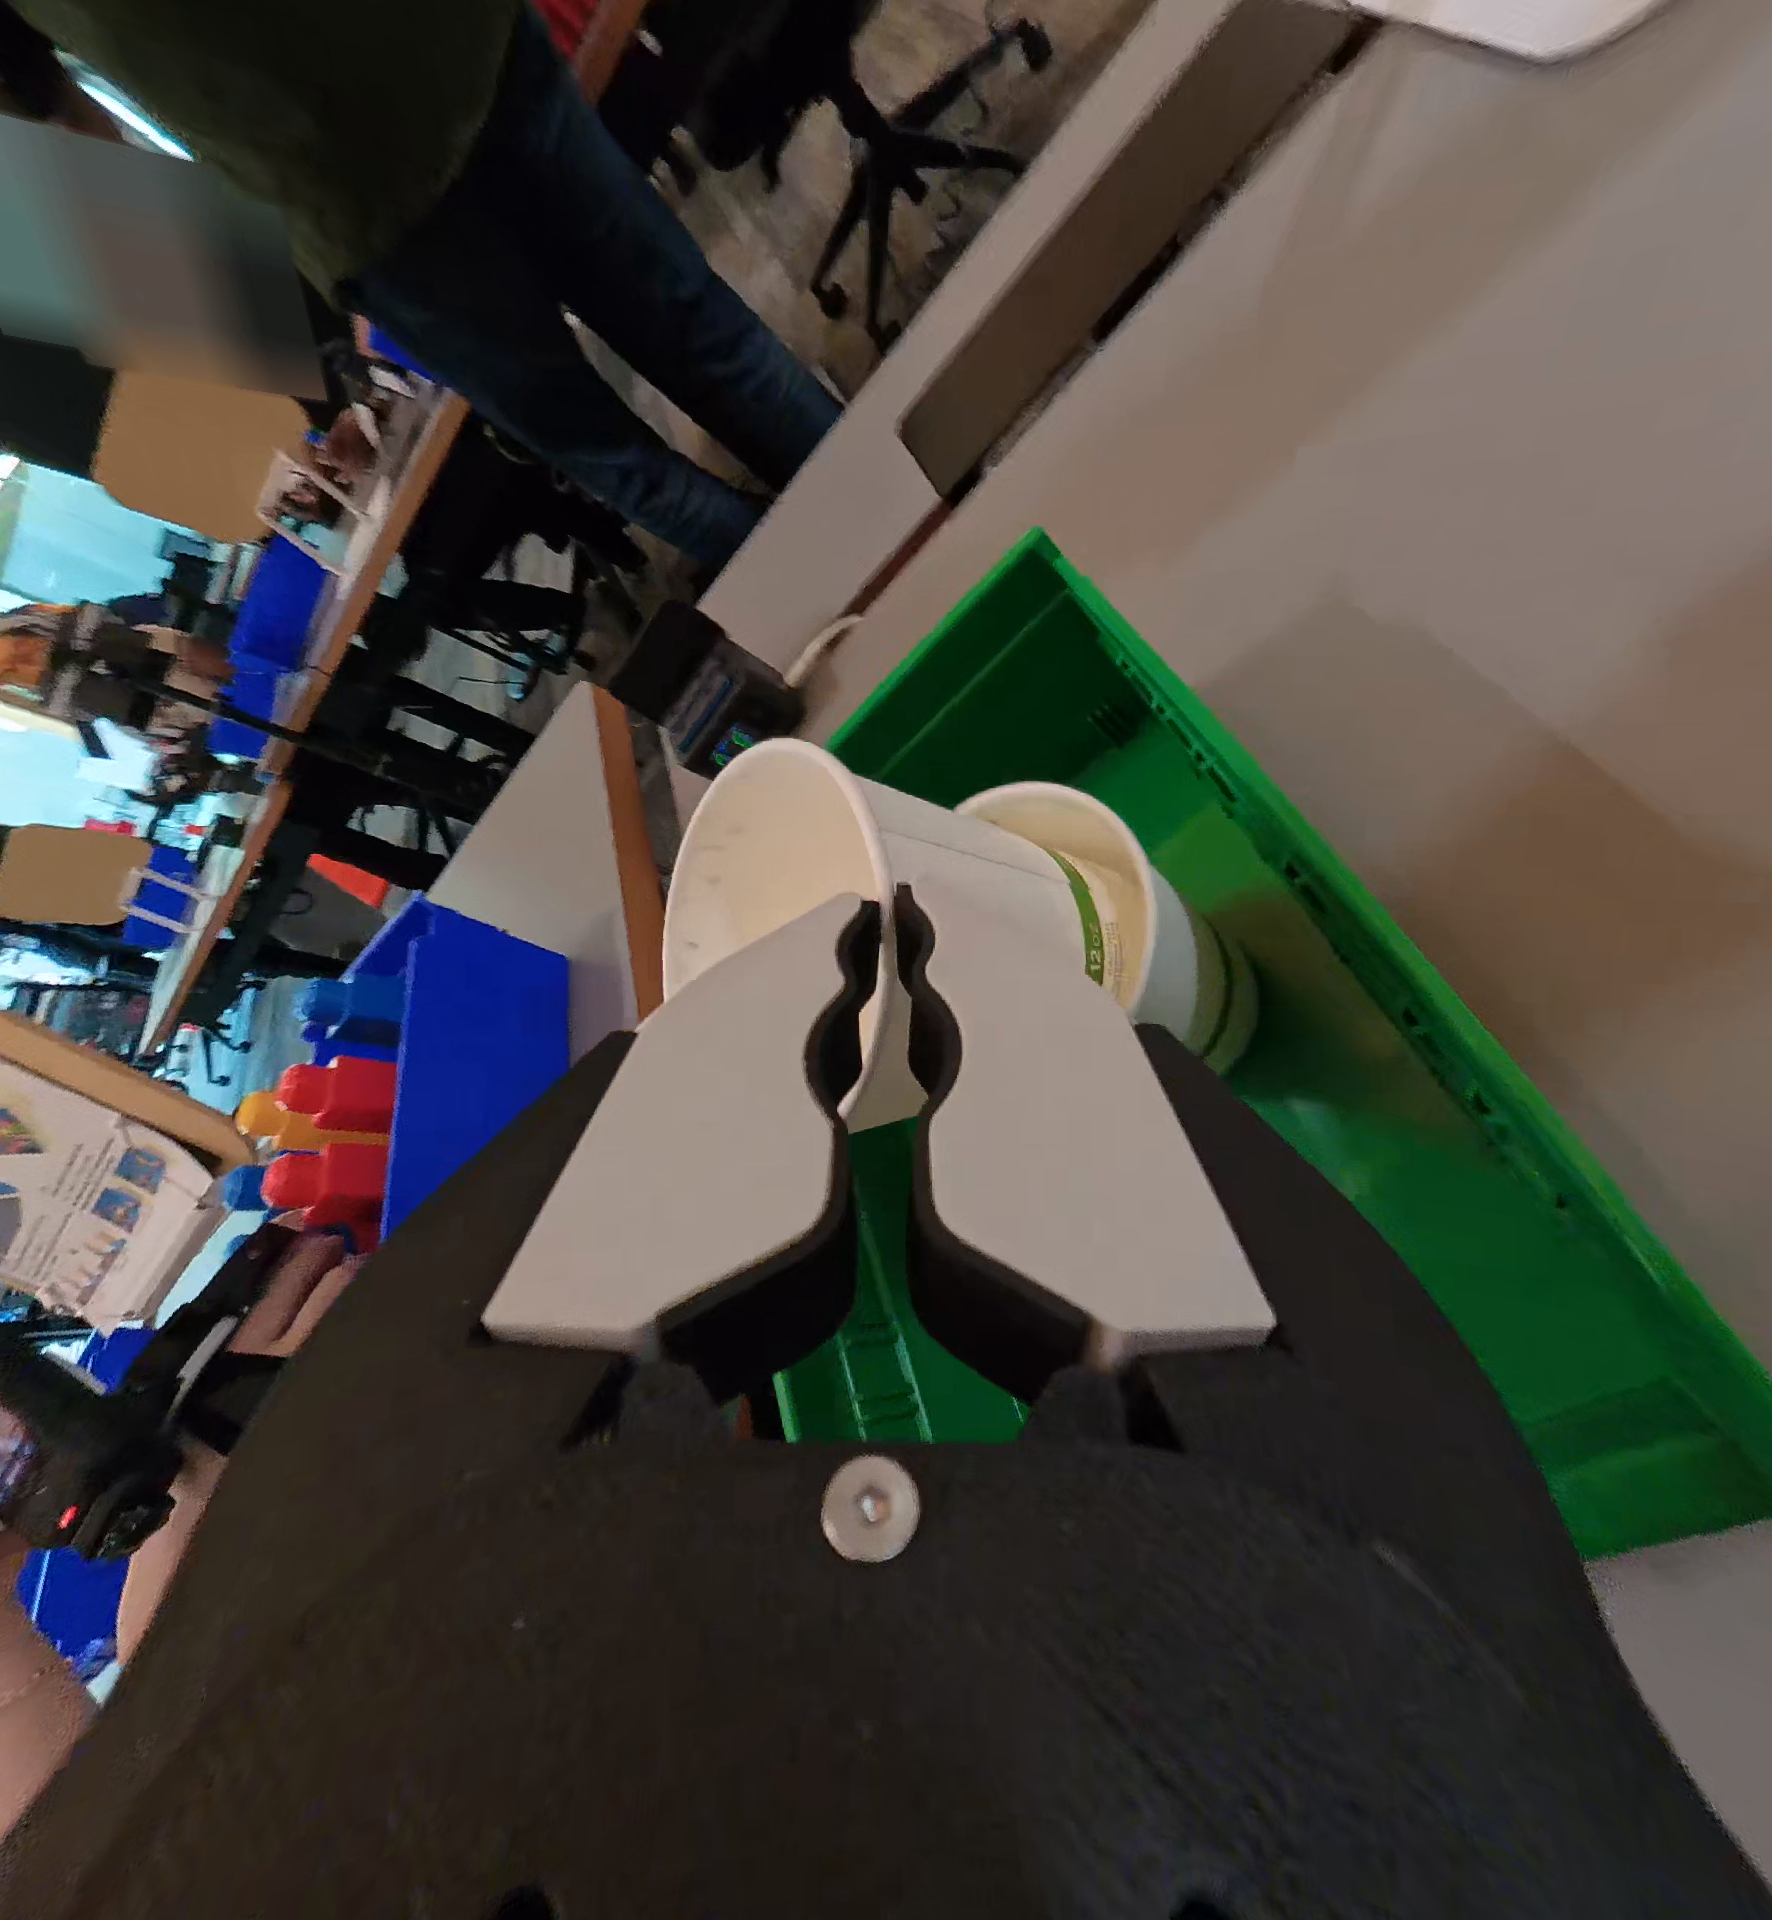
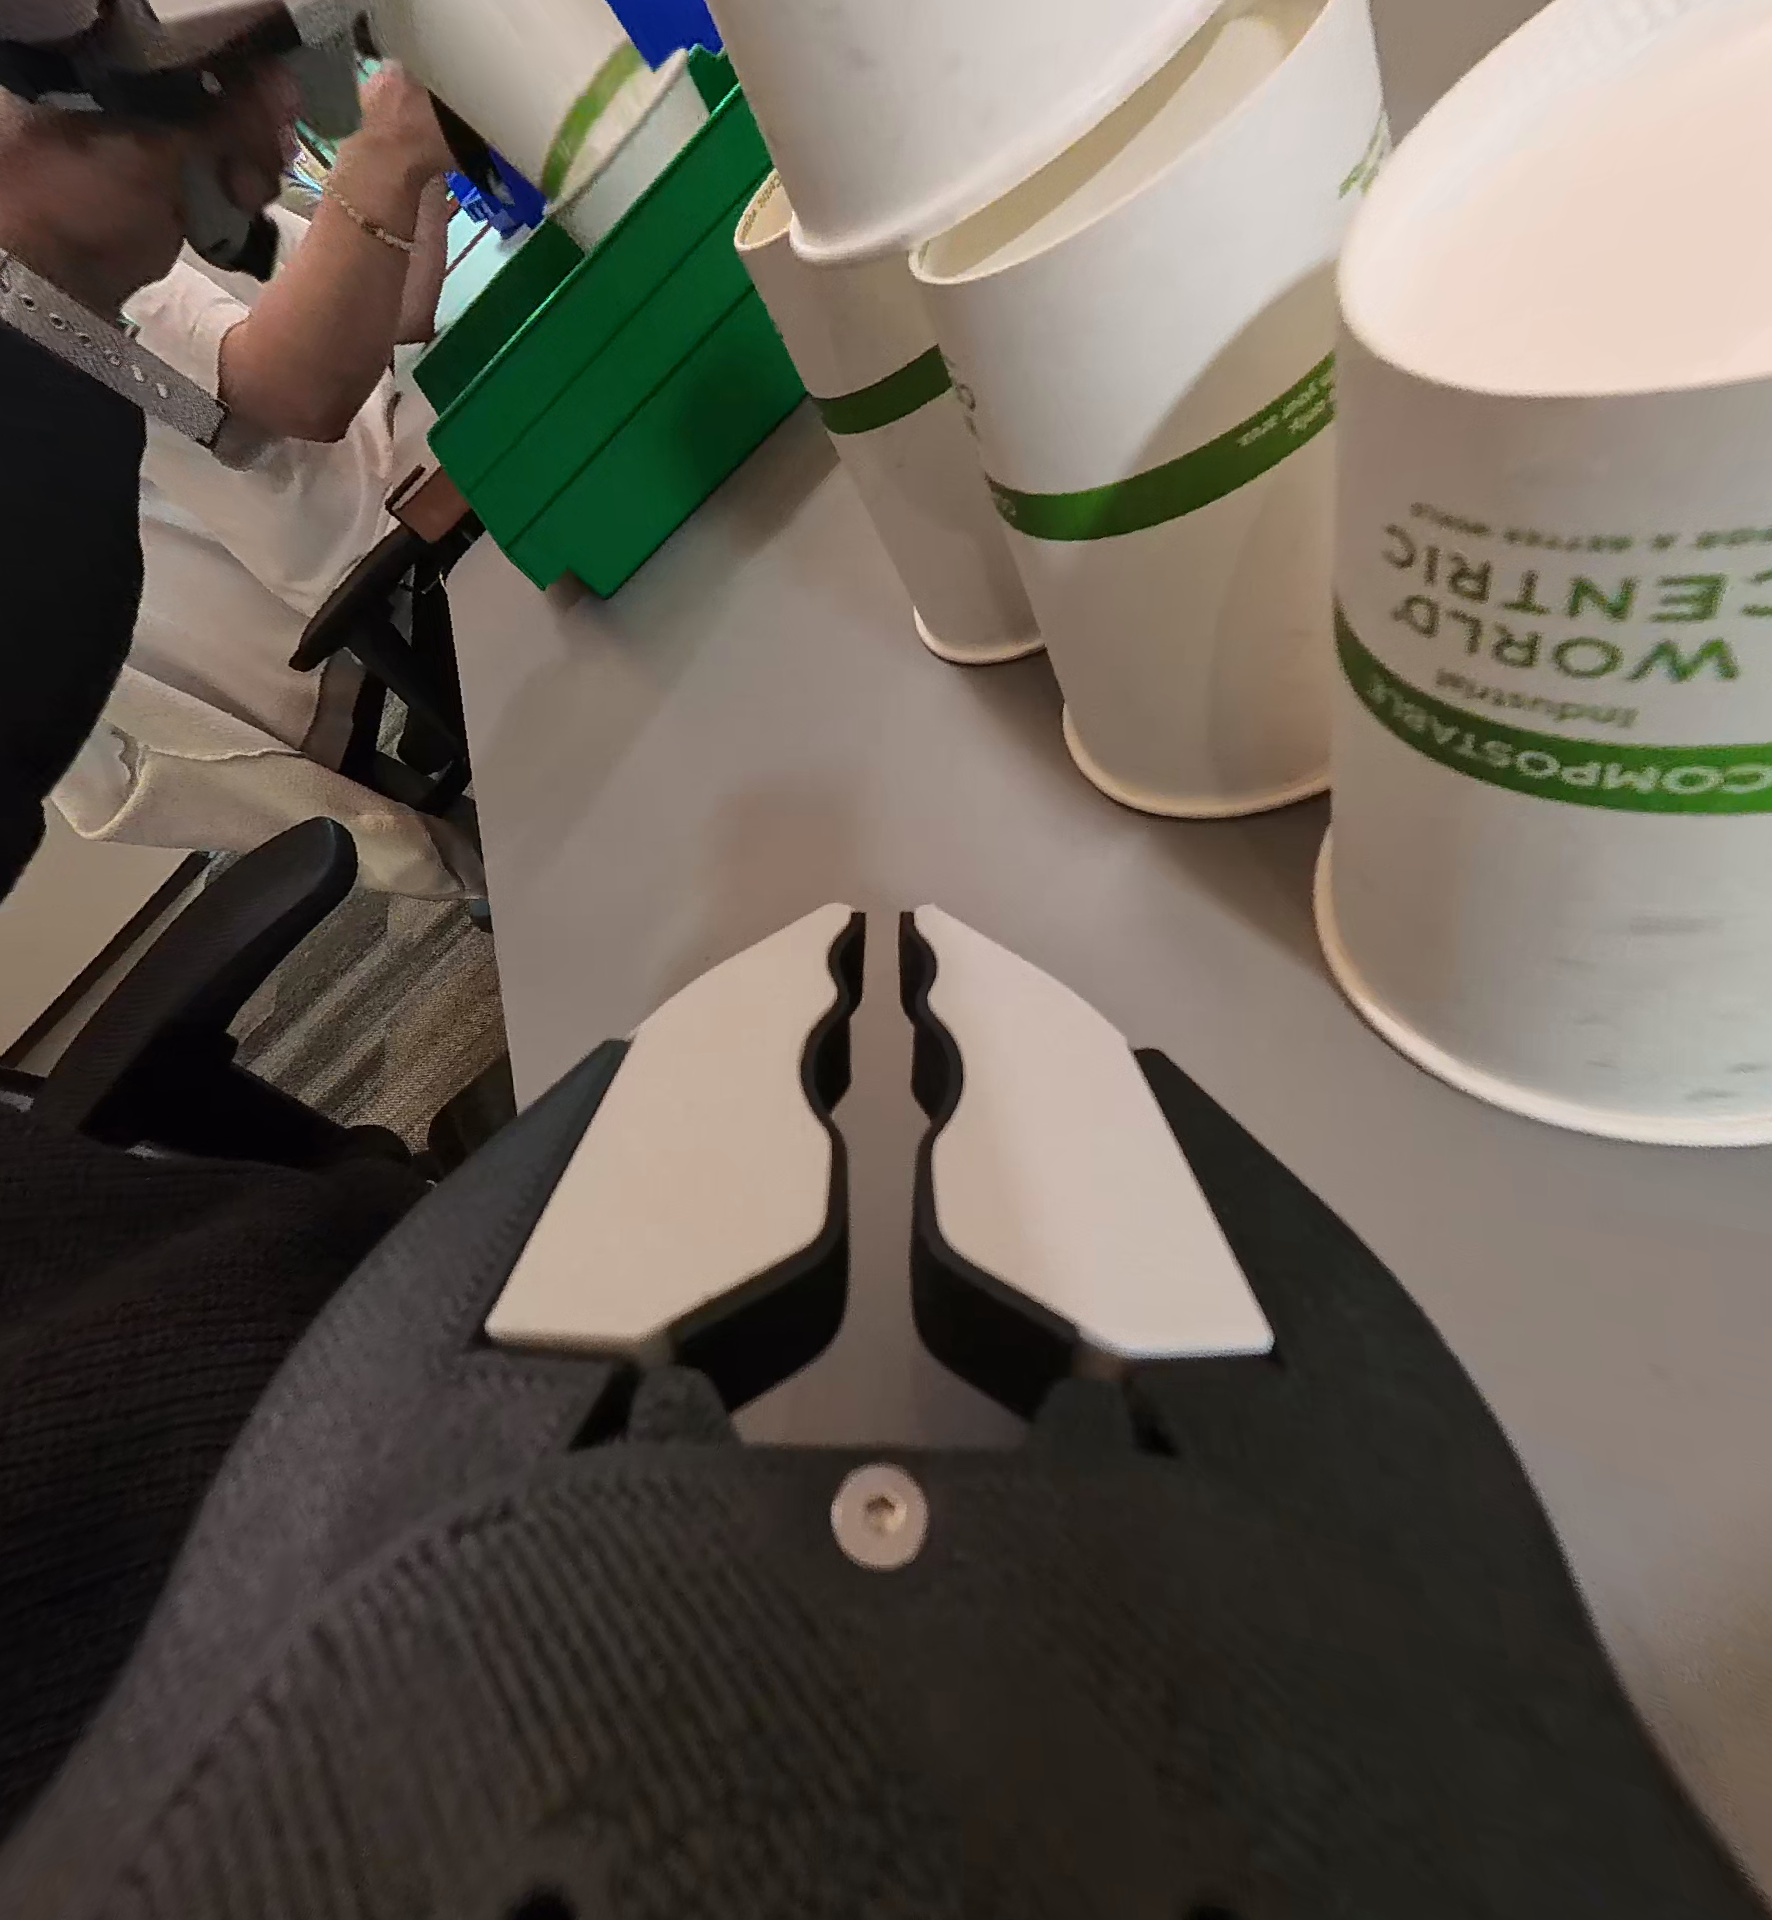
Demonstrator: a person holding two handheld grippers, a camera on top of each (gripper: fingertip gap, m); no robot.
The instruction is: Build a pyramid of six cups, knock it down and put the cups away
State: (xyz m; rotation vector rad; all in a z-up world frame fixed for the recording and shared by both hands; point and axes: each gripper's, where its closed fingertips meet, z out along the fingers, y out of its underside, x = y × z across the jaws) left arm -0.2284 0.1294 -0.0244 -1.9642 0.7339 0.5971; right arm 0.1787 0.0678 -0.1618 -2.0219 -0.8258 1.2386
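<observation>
My left gripper (image 1: 887, 904) is shut on the wall of a white paper cup (image 1: 768, 852), pinching it at the rim. The cup is tilted, and its base points into a second white cup with a green band (image 1: 1142, 935) that stands in a green bin (image 1: 1381, 1195). My right gripper (image 2: 882, 920) is shut and empty, with only a thin slit between the fingers. It hovers low over the grey table (image 2: 705, 779), left of a large banded cup (image 2: 1588, 727). The held cup (image 2: 508, 73) and a hand (image 2: 383, 156) show far off at the top left of the right wrist view.
More banded cups (image 2: 1173, 520) (image 2: 903, 468) stand behind the near one, with a tilted cup (image 2: 944, 114) on top. The green bin (image 2: 601, 416) sits at the table's far left. A blue bin (image 1: 477, 1039), coloured blocks (image 1: 331, 1101) and a black chair (image 2: 217, 935) are nearby.
</observation>
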